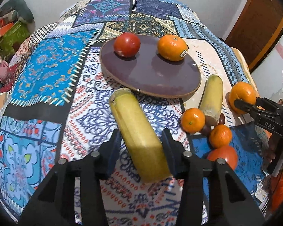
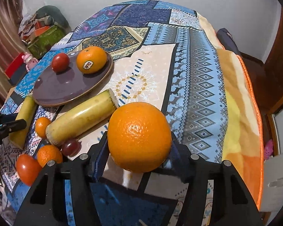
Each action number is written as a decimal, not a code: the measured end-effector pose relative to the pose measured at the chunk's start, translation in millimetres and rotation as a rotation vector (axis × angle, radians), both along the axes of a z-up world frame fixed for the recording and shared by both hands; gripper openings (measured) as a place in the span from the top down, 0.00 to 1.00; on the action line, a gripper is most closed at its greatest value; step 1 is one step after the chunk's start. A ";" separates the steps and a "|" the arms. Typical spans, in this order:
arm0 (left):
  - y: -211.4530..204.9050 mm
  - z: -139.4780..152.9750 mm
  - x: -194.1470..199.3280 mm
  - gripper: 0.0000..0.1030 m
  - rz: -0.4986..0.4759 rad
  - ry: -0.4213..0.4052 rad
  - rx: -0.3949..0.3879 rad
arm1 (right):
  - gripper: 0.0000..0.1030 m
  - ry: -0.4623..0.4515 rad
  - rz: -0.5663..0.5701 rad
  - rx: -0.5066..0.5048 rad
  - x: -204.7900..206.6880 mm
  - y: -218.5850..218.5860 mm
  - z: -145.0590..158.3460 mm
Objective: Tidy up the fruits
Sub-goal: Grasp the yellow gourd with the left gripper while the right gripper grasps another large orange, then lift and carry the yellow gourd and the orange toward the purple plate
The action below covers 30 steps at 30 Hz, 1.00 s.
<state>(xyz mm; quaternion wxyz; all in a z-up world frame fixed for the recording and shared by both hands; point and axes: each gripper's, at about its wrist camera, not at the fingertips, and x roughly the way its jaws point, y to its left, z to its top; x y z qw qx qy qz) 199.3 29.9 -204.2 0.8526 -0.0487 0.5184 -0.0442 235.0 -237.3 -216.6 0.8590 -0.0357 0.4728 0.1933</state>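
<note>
A purple plate [image 1: 156, 75] [image 2: 66, 88] holds a red tomato [image 1: 126, 44] [image 2: 60, 62] and a stickered orange [image 1: 172, 47] [image 2: 91, 59]. My left gripper [image 1: 141, 143] is shut on a yellow-green cane piece [image 1: 139, 139] [image 2: 21, 120]. My right gripper [image 2: 139, 146] [image 1: 241, 105] is shut on a large orange [image 2: 139, 137] [image 1: 242, 96]. A second cane piece [image 1: 212, 99] [image 2: 81, 118], two small oranges [image 1: 192, 120] [image 1: 220, 136], grapes [image 2: 70, 146] and another tomato [image 1: 223, 155] [image 2: 27, 168] lie on the cloth.
The patterned tablecloth [image 1: 47, 71] [image 2: 194, 86] covers the table. Boxes and clutter [image 1: 11, 30] [image 2: 41, 33] stand beyond its left side, with a pink toy [image 2: 29, 60]. A wooden door [image 1: 254, 24] is at the far right.
</note>
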 end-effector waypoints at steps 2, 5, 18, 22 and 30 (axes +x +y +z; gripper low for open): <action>4.1 1.7 -3.4 0.61 0.008 -0.001 -0.002 | 0.47 -0.001 0.004 0.005 -1.9 -0.2 2.3; 5.8 -0.1 -2.3 0.60 0.021 0.006 -0.005 | 0.47 -0.004 0.011 0.011 -4.3 0.4 6.0; 1.7 -18.6 17.9 0.63 0.031 0.001 0.062 | 0.47 -0.028 0.037 0.027 -12.3 21.4 19.8; 15.3 -13.9 9.6 0.65 0.044 -0.002 0.059 | 0.47 -0.043 0.051 0.039 -13.1 31.0 27.3; 41.2 -1.8 0.2 0.65 0.080 -0.015 0.047 | 0.47 -0.063 0.085 0.058 -9.0 55.9 36.4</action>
